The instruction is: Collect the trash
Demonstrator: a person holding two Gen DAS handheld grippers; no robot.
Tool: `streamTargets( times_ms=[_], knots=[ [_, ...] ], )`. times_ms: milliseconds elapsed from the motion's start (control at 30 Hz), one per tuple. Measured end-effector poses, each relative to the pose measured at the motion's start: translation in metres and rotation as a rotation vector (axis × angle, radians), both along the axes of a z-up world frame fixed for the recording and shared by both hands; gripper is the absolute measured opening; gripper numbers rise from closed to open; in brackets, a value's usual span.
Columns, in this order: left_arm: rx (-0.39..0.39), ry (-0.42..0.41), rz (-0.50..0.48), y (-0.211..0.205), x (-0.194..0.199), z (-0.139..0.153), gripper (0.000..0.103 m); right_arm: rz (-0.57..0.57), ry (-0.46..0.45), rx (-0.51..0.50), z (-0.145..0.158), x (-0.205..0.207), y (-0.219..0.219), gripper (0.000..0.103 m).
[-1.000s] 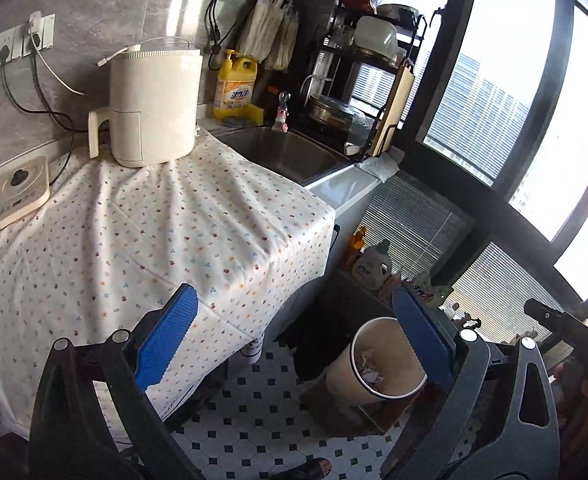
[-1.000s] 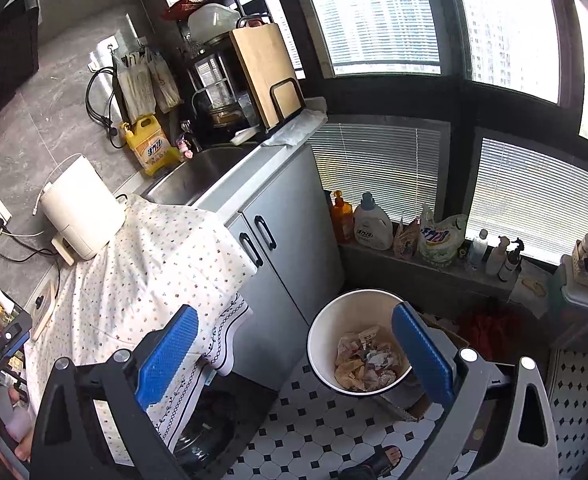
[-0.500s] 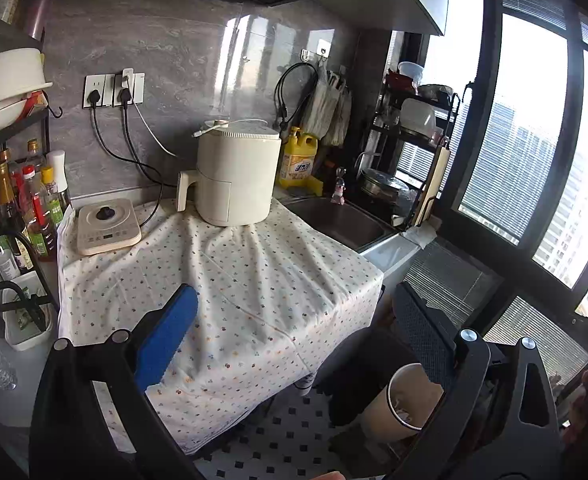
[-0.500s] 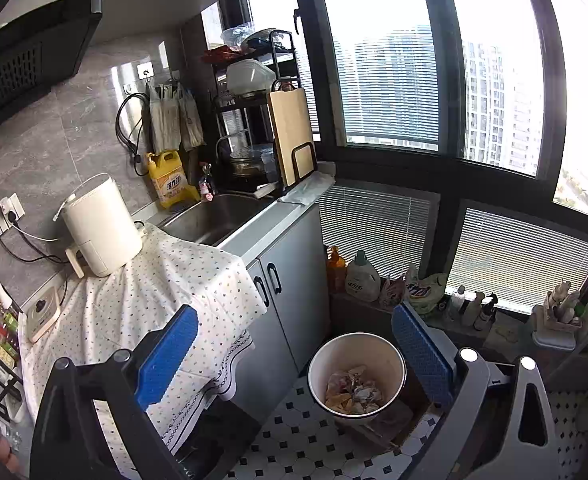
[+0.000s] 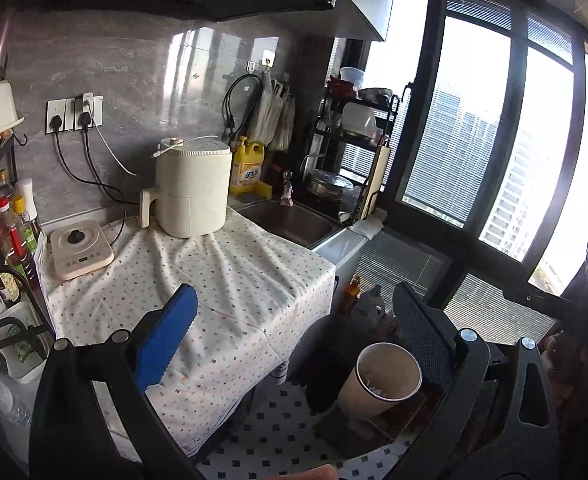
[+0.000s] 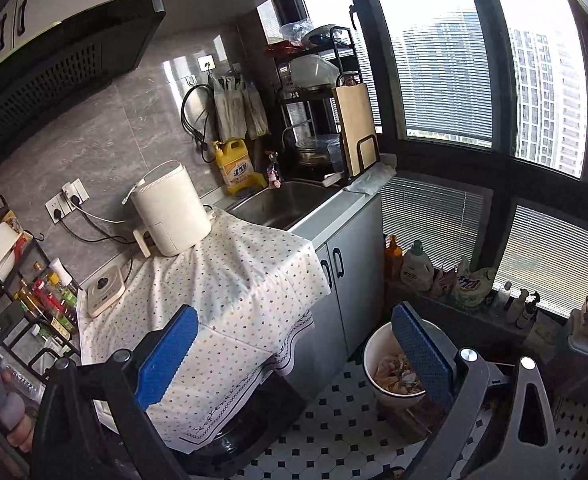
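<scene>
Fingers of the left gripper (image 5: pixel 290 336) stand wide apart with nothing between them, one pad bright blue, the other in shadow and dark; the right gripper (image 6: pixel 294 344) is likewise spread and empty, both blue pads lit. Beyond the left gripper's fingers the counter (image 5: pixel 198 280) carries a dotted cloth that drapes over its front edge and hides what stands below. At the back edge of the counter sits a cream air fryer (image 5: pixel 192 192), and near the left edge a flat cream cooker (image 5: pixel 81 254) whose panel markings are too small to read. A yellow detergent jug (image 6: pixel 236 168) stands by the back wall beside the sink (image 6: pixel 286 200); its label carries characters that I cannot make out. On the tiled floor beyond the counter's right end stands the white trash bin (image 6: pixel 389 364), partly covered by the right finger in the right wrist view, with crumpled paper scraps (image 6: pixel 393 372) inside; in the left wrist view only a sliver of its contents shows. Bottles along the low window ledge (image 6: pixel 417 266) bear labels too blurred to read. A hand (image 6: pixel 10 412) is cut off at the lower left edge of the right wrist view.
</scene>
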State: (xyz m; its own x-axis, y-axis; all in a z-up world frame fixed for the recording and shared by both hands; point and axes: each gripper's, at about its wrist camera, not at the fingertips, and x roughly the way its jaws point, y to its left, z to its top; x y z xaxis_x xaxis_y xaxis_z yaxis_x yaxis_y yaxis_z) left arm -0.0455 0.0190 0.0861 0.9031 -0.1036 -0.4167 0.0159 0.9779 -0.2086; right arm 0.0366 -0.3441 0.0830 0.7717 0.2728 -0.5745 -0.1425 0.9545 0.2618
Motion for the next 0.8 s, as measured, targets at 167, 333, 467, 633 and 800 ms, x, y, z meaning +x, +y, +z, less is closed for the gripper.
streamTargets(
  times_ms=[167, 333, 467, 633, 800],
  knots=[
    [0.015, -0.018, 0.008, 0.000, -0.006, 0.006, 0.097, 0.004, -0.008, -0.015, 0.006, -0.007, 0.006, 0.095],
    [-0.003, -0.009, 0.003, 0.003, -0.005, 0.005, 0.097, 0.003, -0.009, -0.012, 0.007, -0.006, 0.009, 0.095],
    [0.001, 0.000, 0.000, 0.004, -0.001, 0.003, 0.097, 0.012, -0.006, -0.026, 0.004, -0.002, 0.015, 0.095],
    [0.006, 0.011, -0.010, 0.004, 0.004, 0.000, 0.097, 0.020, 0.002, -0.032, -0.001, 0.001, 0.018, 0.095],
    [-0.010, 0.023, 0.002, 0.007, 0.008, -0.005, 0.097, 0.016, 0.007, -0.045, -0.002, 0.004, 0.018, 0.095]
  ],
)
